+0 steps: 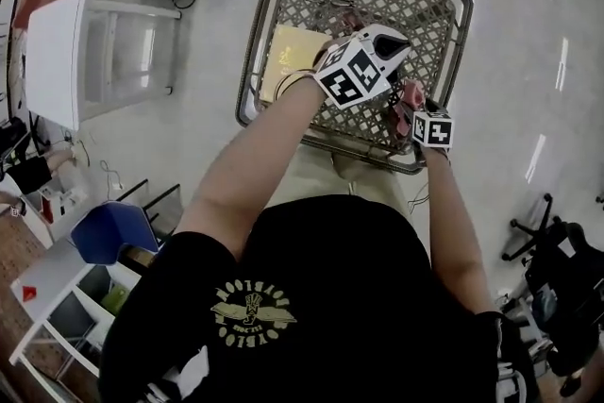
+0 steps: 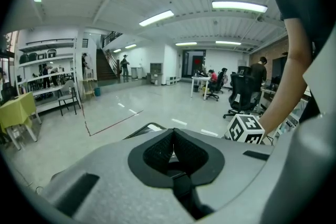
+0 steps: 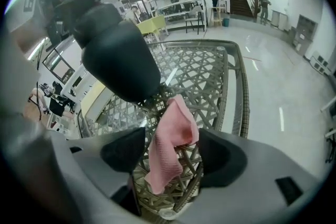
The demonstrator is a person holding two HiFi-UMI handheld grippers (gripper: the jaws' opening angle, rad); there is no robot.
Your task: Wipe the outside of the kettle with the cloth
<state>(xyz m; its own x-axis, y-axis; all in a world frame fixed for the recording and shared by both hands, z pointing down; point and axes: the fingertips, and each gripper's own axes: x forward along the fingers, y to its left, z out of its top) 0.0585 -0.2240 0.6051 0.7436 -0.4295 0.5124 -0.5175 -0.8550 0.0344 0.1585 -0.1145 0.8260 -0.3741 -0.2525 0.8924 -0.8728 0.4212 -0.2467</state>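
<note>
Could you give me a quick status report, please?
Left gripper shut. Right gripper open, pink cloth lying between jaws on lattice table. Dark rounded body beside it, maybe the kettle.

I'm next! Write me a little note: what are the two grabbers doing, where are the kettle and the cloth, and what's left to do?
Left gripper: jaws together, nothing seen between them in its own view.
Right gripper: jaws wide apart around the pink cloth, not gripping it.
Cloth: lying loose on the wicker tray.
Kettle: the dark kettle is just up-left of the cloth in the right gripper view. I can't tell what holds it.
Done: can't tell how much is wiped.
Left: probably regrip the cloth and wipe the kettle's outside.
</note>
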